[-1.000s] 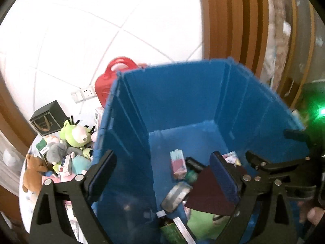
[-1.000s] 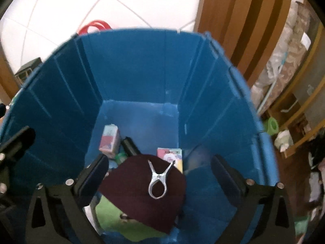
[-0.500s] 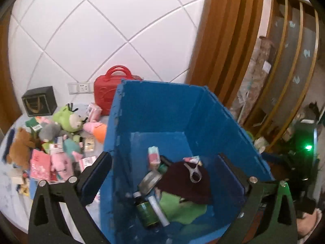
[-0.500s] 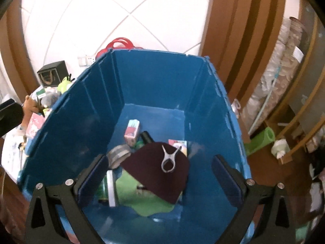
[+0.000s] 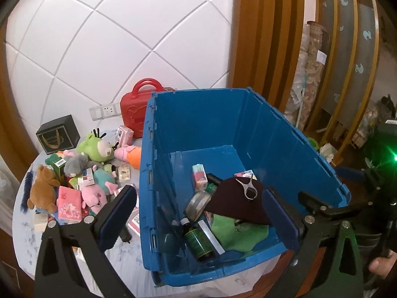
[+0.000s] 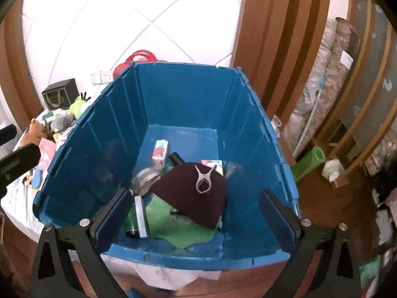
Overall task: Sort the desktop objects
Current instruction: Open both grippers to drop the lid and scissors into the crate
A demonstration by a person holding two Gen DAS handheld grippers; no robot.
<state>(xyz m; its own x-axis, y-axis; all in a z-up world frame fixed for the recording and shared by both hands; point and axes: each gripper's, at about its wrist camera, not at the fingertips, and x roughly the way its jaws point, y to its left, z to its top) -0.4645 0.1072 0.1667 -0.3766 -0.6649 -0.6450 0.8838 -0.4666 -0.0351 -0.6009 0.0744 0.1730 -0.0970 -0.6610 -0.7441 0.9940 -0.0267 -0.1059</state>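
A tall blue bin stands on the round white table. Inside lie a dark maroon cloth with a white clip on it, a green cloth, a dark bottle, a round tin and a small pink box. My left gripper is open and empty above the bin's near left wall. My right gripper is open and empty above the bin's near rim.
Left of the bin lie plush toys, among them a green one and a brown bear, pink boxes, a black box and a red case. Wooden slats and shelves stand to the right.
Both grippers have pulled up and back out of the bin. The bin looks smaller and the table with toys has come into view. Both stay open and empty.
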